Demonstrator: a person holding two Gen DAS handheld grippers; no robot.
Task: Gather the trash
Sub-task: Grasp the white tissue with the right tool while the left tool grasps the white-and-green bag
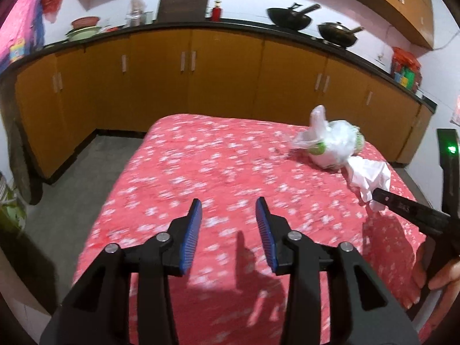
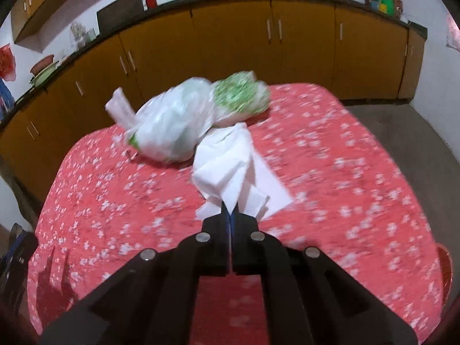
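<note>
- Two grippers are seen over the red cloth (image 1: pixel 201 166).
- The left gripper (image 1: pixel 229 204) is spread, empty.
- Tissue (image 2: pixel 230 169) is pinched by the right gripper (image 2: pixel 230 215), beside the bag (image 2: pixel 172 126).

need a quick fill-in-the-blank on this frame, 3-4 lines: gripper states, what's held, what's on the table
1. The right gripper is shut on a crumpled white ____.
2. The left gripper is ____ and holds nothing.
3. The plastic bag lies on the table's ____ floral cloth.
4. Two black ____ sit on the countertop above the orange cabinets.

Missing words: tissue; open; red; woks
</note>
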